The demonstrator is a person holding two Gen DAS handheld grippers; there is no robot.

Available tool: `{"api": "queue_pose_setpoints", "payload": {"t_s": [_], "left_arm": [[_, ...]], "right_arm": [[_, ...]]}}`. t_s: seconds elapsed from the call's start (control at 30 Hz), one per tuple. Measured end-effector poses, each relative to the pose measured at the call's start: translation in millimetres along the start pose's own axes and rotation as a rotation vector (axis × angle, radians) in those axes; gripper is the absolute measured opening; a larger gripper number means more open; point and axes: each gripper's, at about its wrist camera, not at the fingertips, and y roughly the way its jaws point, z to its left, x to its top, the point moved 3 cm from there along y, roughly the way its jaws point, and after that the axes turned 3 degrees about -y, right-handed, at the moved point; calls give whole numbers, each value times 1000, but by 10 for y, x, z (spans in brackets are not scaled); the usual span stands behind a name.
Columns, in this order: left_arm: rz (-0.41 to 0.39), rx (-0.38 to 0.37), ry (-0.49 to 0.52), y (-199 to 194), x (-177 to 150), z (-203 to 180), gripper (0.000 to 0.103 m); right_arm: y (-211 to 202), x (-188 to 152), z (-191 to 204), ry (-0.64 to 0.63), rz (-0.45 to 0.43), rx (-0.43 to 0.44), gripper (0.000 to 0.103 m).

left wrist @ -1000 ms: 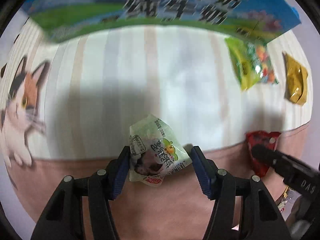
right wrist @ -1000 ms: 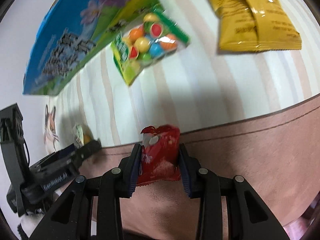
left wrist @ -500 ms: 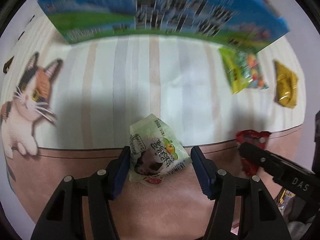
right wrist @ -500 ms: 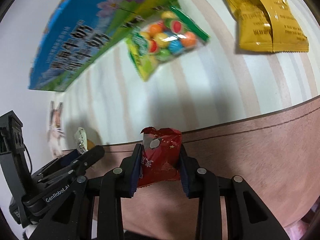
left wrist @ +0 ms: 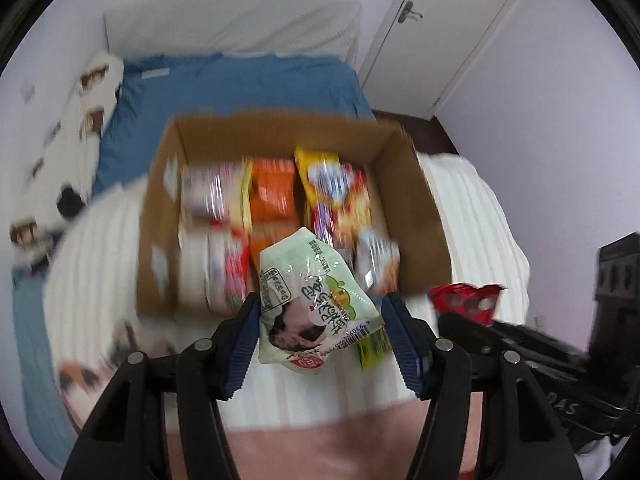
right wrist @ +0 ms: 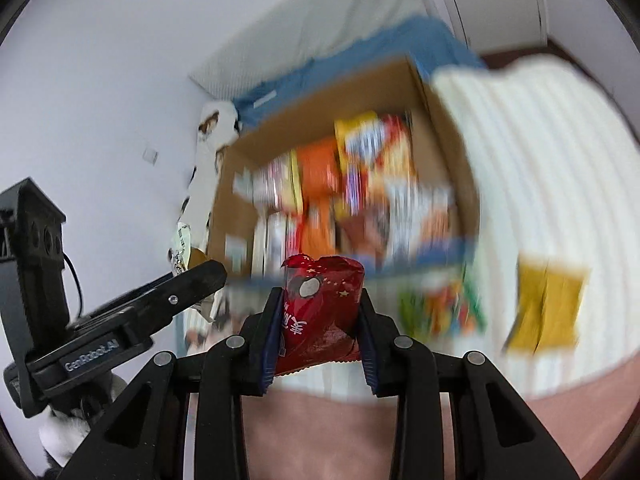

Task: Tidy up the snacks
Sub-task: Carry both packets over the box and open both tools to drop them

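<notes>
Cardboard box, open-topped, on striped white cloth, already part-filled with rows of packets, blurred by motion. Left tongs pinching pale green snack packet, raised just short of box's near wall. Right tongs pinching red snack packet, likewise raised near the box. Still outside, on the cloth to the right: candy bag and yellow packet. Judged well along: most stock boxed, two packets in transit, at least two more left to collect. Not yet released; placement slot undetermined.
</notes>
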Motion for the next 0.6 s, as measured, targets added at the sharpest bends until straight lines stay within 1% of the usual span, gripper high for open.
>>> {"api": "queue_pose_setpoints", "payload": {"t_s": [0.1,0.17,0.2,0.23,0.3,0.33,0.43,0.5,0.53,0.57,0.6], "left_arm": [[-3,33,13,146,419,-21,59],[17,56,18,291,663,-11,59],[31,74,26,379,727,-10,59],[42,86,25,449,789,3,59],[81,108,24,649,910,39,59],[102,114,20,751,961,60,59],[150,136,26,998,971,98,59],[176,155,18,1158,991,139,60],[185,129,17,1207,1007,142,61],[201,131,8,1273,1024,161,61],[221,130,-6,1347,1040,189,61]], "right_arm": [[22,477,15,-32,-33,-64,36],[127,727,15,-47,-32,-115,36],[186,825,-3,-50,-25,-142,36],[291,942,-45,-58,0,-180,36],[483,1101,-145,-51,43,-229,36],[557,1151,-174,-52,58,-246,36],[763,1263,-291,-60,105,-312,36],[894,1307,-350,-49,138,-327,37],[961,1342,-387,-40,153,-341,38],[1004,1348,-426,-39,171,-354,38],[1053,1372,-457,-37,190,-369,40]]}}
